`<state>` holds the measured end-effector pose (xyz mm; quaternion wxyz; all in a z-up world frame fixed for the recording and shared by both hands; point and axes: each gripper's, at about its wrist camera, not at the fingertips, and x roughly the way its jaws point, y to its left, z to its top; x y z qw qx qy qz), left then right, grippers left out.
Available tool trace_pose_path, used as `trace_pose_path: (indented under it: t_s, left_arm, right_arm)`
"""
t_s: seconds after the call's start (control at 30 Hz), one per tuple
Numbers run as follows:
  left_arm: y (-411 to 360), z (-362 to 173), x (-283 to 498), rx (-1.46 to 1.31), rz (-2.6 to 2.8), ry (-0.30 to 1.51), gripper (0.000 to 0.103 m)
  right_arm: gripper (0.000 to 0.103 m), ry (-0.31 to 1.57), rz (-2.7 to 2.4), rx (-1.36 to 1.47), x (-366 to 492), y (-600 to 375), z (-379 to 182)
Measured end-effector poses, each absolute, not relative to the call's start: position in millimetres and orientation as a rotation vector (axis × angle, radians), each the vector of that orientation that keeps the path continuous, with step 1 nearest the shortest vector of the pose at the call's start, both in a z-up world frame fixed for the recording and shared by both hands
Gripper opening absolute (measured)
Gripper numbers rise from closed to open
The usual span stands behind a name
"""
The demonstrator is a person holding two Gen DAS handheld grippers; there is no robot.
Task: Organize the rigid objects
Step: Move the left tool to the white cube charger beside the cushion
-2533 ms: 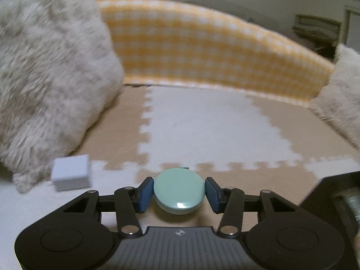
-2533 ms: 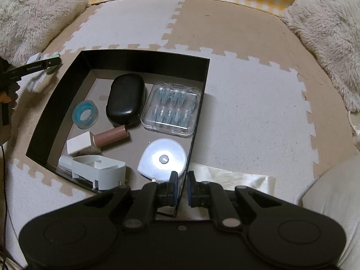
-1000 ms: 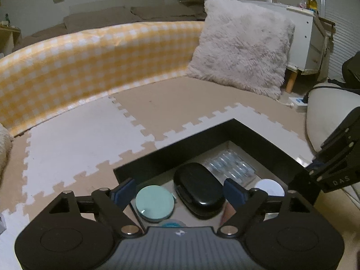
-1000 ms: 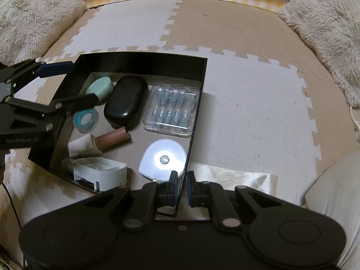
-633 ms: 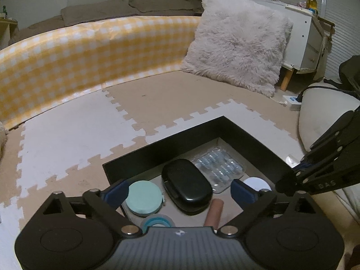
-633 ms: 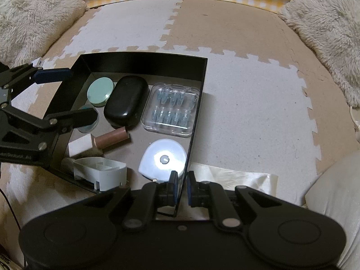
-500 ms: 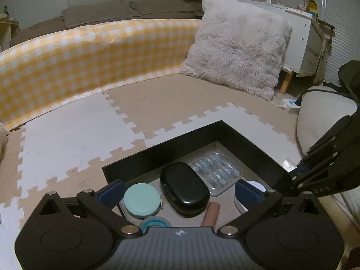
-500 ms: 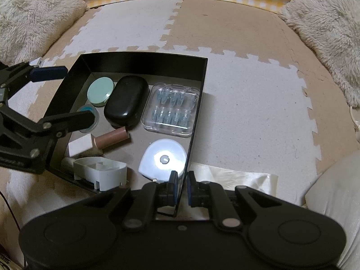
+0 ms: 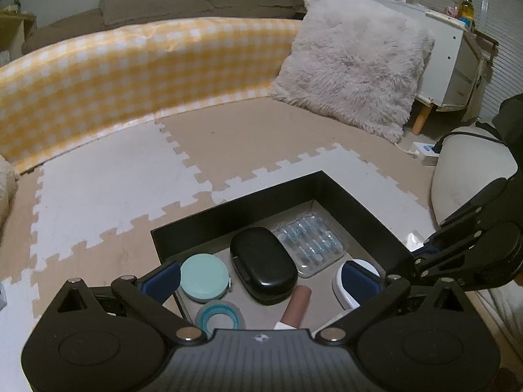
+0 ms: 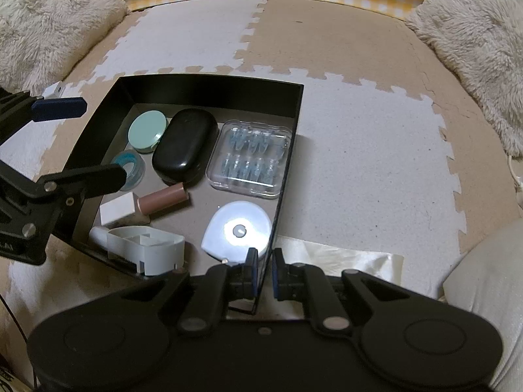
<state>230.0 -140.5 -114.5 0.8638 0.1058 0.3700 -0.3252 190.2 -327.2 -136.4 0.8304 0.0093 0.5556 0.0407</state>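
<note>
Left wrist view: low, close behind box (image 9: 261, 202), looks forward across floor mat (image 9: 108, 189) toward checkered bumper (image 9: 130, 62) and pillow (image 9: 353, 72). Right wrist view: higher, steep downward look into same box (image 10: 294, 130) from its near right wall, close. Shared: box interior, black case (image 9: 261, 264) (image 10: 184, 145), mint disc (image 9: 204, 276) (image 10: 147, 131). Each view catches other gripper: right gripper (image 9: 425, 251) at right edge, left gripper (image 10: 81, 140) at left edge.

tube (image 9: 296, 307): lower end hidden behind the left gripper's body
tape roll (image 10: 130, 166): partly covered by a left gripper finger
white block (image 10: 55, 89): mostly hidden, too small to identify
</note>
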Motion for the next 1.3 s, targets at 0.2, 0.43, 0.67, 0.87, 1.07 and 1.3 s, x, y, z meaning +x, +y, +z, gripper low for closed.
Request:
trace_pose_path:
  t_s: [0.2, 0.43, 0.67, 0.87, 1.07, 1.3]
  left_arm:
    - [-126.9, -104.3, 240.6, 0.161, -0.624, 0.772, 0.103]
    - [-84.1, -91.0, 265.5, 0.054, -0.509, 0.758, 0.103]
    - [-31.0, -96.9, 290.8, -0.021, -0.314, 0.744, 0.103]
    - [8.5, -128.5, 300.3, -0.073, -0.136, 0.721, 0.103]
    - [43.6, -154.4, 310.7, -0.061, -0.023, 0.705, 0.103]
    - [75.5, -173.1, 324.8, -0.053, 0.077, 0.676, 0.103]
  right_arm:
    - [0.009, 1.178, 0.086, 0.02, 190.2, -326.9, -136.5]
    - [0.009, 1.178, 0.086, 0.015, 190.2, -326.2, -136.5]
    - [0.009, 1.179, 0.086, 0.013, 189.9, -325.3, -136.6]
    - [0.009, 1.179, 0.087, 0.01, 190.1, -325.4, -136.8]
    - [0.009, 1.181, 0.09, 0.005, 190.5, -325.1, -136.8]
    - [0.009, 1.184, 0.093, -0.009, 190.8, -323.5, -136.8]
